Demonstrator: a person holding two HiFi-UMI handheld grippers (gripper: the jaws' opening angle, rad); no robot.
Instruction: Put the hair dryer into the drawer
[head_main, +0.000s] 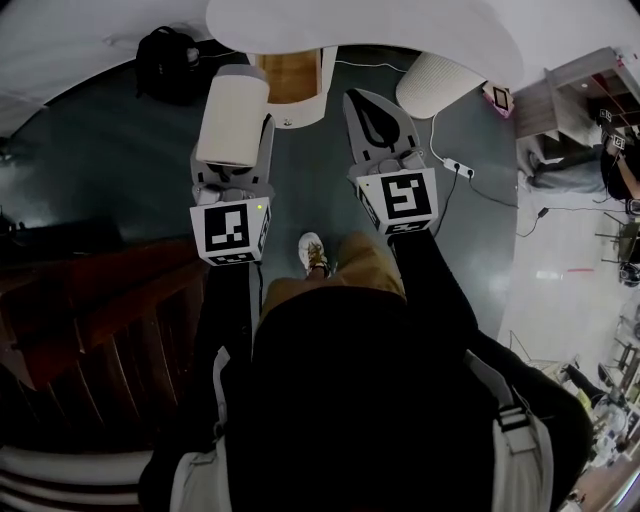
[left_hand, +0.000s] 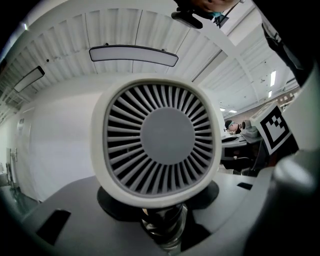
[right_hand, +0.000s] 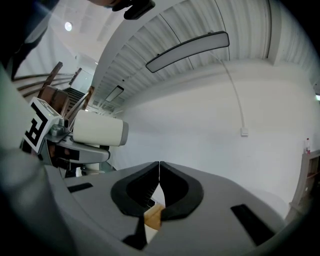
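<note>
The white hair dryer (head_main: 232, 118) lies across my left gripper (head_main: 232, 172), which is shut on its handle. In the left gripper view its grey rear grille (left_hand: 159, 136) fills the middle, and the handle (left_hand: 162, 220) runs down between the jaws. Just beyond it, the drawer (head_main: 290, 76) stands open with a bare wooden bottom, under a white rounded top (head_main: 380, 30). My right gripper (head_main: 362, 100) is level beside the left one, a little right of the drawer. Its jaws (right_hand: 159, 167) are shut with nothing between them. From the right gripper view the hair dryer (right_hand: 97, 131) shows at the left.
A black backpack (head_main: 168, 62) sits on the dark floor at the far left. A white ribbed cylinder (head_main: 438, 85) and a power strip (head_main: 458, 166) with cables lie to the right. Dark wooden steps (head_main: 90, 310) are at the left, and the person's shoe (head_main: 313, 253) is below the grippers.
</note>
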